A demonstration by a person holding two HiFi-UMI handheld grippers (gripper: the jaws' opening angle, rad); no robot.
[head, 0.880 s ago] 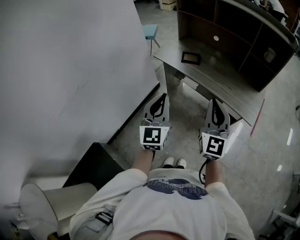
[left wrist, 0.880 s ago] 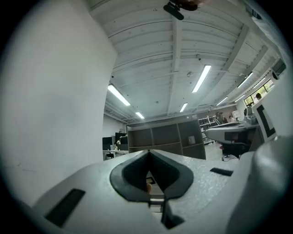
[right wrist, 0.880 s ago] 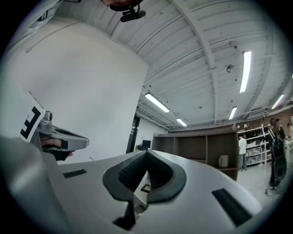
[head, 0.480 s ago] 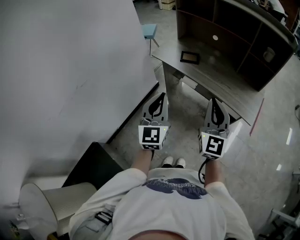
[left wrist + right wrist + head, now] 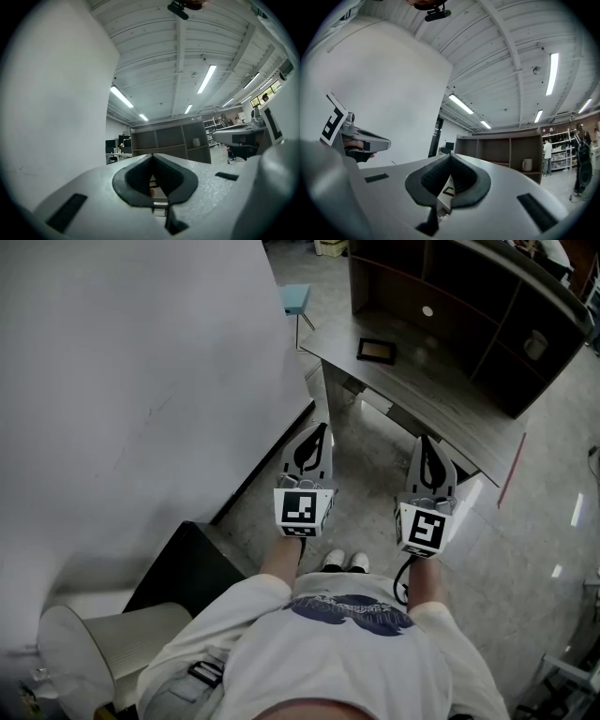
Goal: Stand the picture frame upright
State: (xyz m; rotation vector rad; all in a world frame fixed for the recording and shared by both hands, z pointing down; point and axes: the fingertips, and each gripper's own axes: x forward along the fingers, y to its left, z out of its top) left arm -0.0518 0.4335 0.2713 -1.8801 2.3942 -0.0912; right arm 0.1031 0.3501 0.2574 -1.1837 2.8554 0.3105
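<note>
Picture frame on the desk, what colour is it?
Picture frame: dark border, lighter middle; clearest in head view.

A matt grey desk top (image 5: 427, 390) with a wood grain carries a picture frame (image 5: 376, 350) whose dark moulding looks dull rather than glossy. Behind it, the shelf unit (image 5: 469, 296) is dark brown wood-look board with a low sheen. The pale, stone-like floor (image 5: 530, 549) is polished enough to throw back the ceiling lights. The white wall (image 5: 122, 362) is smooth and matt. The left gripper (image 5: 322, 430) and right gripper (image 5: 424, 441) have pale grey, finely grained plastic shells, and their pads (image 5: 136, 180) are black, ribbed and rubbery, with no shine. The person's T-shirt (image 5: 361, 652) is soft white cloth with a dark print.
</note>
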